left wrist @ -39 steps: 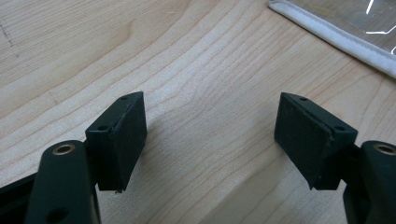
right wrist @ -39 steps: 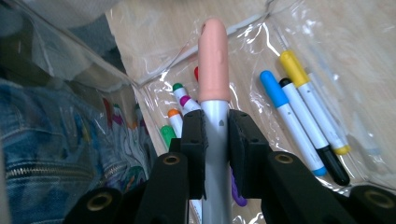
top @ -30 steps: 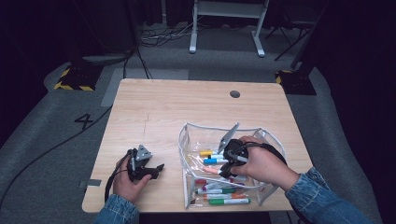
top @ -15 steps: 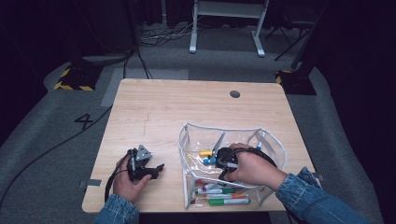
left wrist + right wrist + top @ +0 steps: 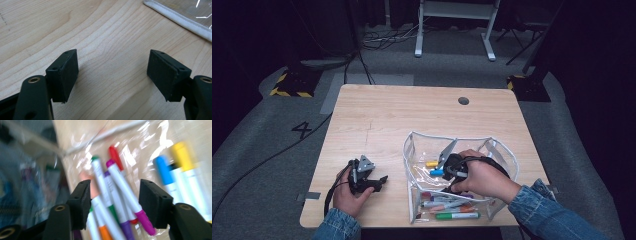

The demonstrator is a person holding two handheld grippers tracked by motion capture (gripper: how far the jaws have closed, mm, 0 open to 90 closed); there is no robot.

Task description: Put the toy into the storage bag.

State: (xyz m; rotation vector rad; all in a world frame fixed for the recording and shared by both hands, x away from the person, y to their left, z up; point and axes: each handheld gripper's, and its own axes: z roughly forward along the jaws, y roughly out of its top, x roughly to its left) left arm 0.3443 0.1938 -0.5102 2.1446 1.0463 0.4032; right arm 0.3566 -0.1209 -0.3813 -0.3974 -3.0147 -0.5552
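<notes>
A clear pouch with white trim (image 5: 410,150) lies open on the right half of the wooden table (image 5: 412,110). Several coloured markers (image 5: 452,206) lie inside it, with a yellow-capped one (image 5: 431,163) and a blue-capped one (image 5: 437,172) apart from the pile. My right gripper (image 5: 451,182) reaches into the pouch. Its jaws have just been opening and now stand open (image 5: 113,202) over the marker pile (image 5: 120,192), with markers between them and none pressed. My left gripper (image 5: 379,182) rests on the table left of the pouch, open and empty (image 5: 112,72).
The pouch's white edge (image 5: 180,18) lies just beyond my left gripper. A round hole (image 5: 463,100) sits in the table near its far edge. Cables and a white stand's legs (image 5: 452,30) are on the floor behind.
My right hand has slid left and toward the person inside the pouch, over the markers. The left hand has stayed put.
</notes>
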